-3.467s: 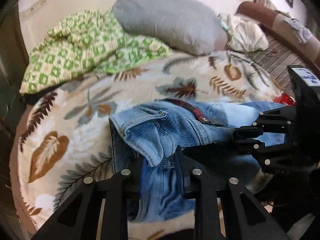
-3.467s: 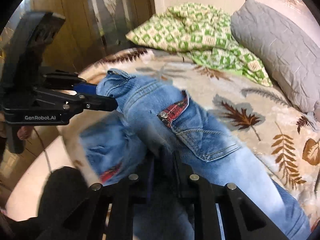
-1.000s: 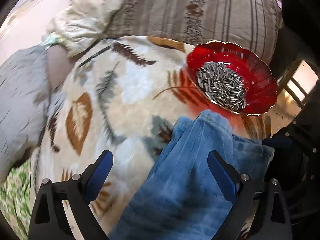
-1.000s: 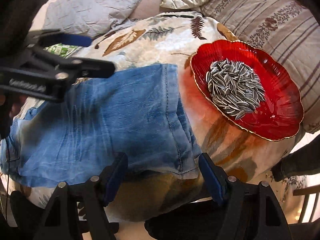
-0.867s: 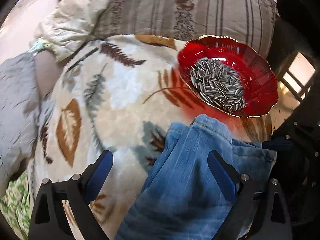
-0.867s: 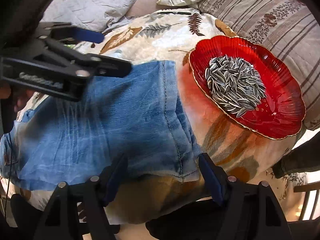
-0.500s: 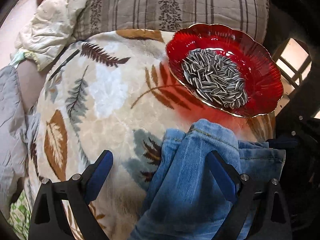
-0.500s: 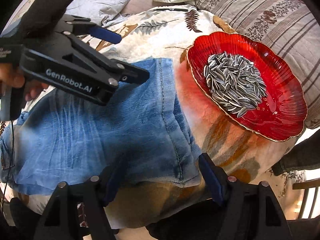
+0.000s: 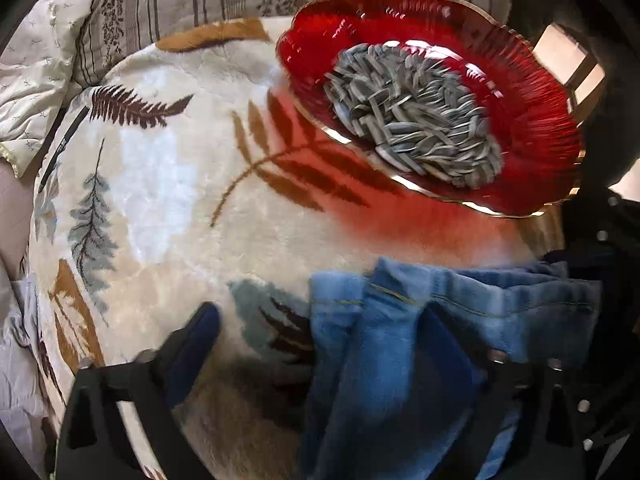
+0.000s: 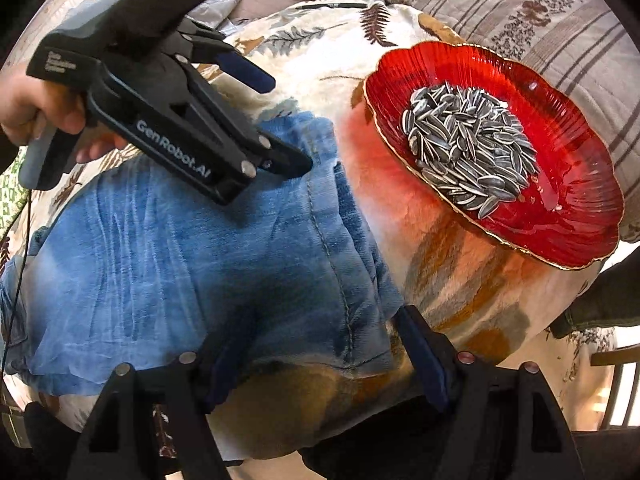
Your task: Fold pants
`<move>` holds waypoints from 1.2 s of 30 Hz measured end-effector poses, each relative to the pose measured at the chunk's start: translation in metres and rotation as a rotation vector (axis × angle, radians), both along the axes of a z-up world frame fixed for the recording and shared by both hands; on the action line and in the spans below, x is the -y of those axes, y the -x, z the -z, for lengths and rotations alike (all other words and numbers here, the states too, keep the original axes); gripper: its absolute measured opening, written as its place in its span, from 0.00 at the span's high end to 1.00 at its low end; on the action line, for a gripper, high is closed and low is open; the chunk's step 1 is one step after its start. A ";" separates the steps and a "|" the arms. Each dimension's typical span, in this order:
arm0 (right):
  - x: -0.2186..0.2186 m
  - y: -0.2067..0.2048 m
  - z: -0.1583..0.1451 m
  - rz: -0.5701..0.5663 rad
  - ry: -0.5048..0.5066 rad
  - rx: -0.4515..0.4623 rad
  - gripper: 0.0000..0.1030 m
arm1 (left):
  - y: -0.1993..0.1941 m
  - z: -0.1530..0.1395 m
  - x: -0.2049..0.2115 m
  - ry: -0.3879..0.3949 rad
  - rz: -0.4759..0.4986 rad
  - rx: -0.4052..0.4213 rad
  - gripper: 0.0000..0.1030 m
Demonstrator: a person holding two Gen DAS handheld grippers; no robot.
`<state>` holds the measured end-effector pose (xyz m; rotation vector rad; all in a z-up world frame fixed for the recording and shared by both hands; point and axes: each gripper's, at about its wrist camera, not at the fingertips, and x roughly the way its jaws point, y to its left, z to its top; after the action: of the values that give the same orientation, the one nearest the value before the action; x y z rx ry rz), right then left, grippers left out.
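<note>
Here we see the leaf-print blanket [image 10: 304, 60] covering the bed; on it the faded blue jeans [image 10: 168, 264] lie flattened, their stitched hem end near a red glass dish [image 10: 568, 216] of sunflower seeds [image 10: 468, 144]; our left hand-held gripper [image 10: 280, 120] angles down over the hem's far corner, fingers spread; our right hand-held gripper [image 10: 320, 356] straddles the near corner, likewise spread wide and gripping nothing.

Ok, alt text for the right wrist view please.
Open right gripper straddles the jeans hem on a leaf-print blanket. The left gripper, open, reaches the hem's far corner; a red dish of seeds sits beside.
</note>
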<state>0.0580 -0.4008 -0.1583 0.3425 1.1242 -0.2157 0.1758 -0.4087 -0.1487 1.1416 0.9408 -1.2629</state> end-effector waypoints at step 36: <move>0.003 -0.025 -0.011 -0.039 0.060 0.124 0.73 | -0.016 -0.038 -0.005 0.020 0.102 -0.186 0.90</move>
<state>0.0829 -0.4039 -0.1476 0.2764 0.9993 -0.1904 0.1914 -0.4038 -0.1103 1.0804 1.0147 -1.4778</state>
